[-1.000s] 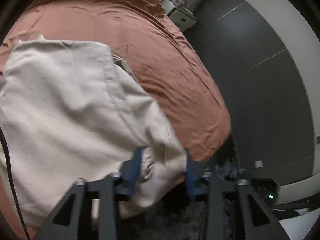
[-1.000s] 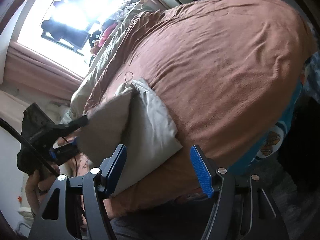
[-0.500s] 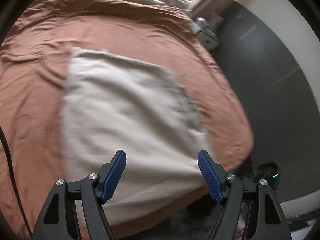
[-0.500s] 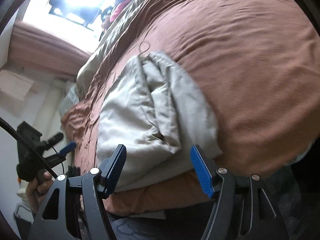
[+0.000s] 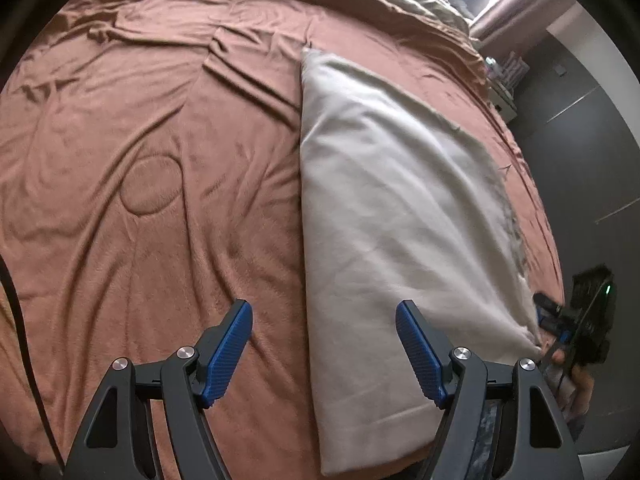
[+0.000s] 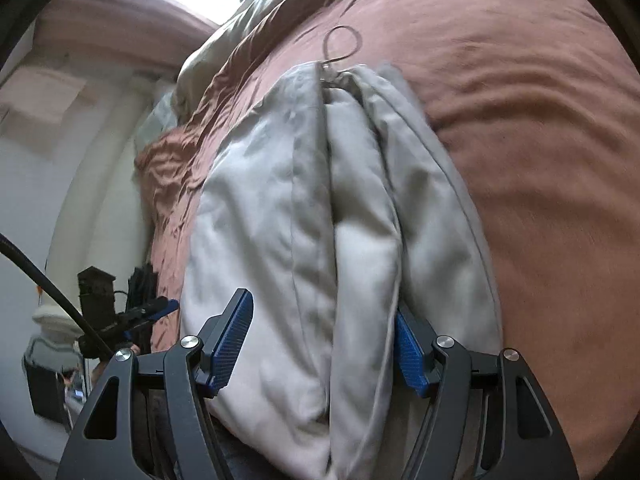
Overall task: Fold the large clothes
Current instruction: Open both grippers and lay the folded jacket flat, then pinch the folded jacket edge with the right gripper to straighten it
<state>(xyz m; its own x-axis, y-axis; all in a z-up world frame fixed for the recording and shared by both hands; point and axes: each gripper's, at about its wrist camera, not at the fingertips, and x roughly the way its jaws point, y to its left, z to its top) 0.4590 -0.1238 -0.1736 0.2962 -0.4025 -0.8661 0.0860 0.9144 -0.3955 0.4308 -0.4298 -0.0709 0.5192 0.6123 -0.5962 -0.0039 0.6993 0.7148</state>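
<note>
Folded beige garment (image 5: 400,216) lies on brown bed cover (image 5: 160,160).
Left claw (image 5: 324,350) spread, empty above it; right claw (image 6: 324,346) spread, fabric between its pads, not pinched.

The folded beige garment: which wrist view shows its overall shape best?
The left wrist view: the beige garment lies flat on the brown bedspread, with its long straight edge and frayed far side both visible. The right wrist view is too close, showing only bunched layers and a cord loop.
</note>
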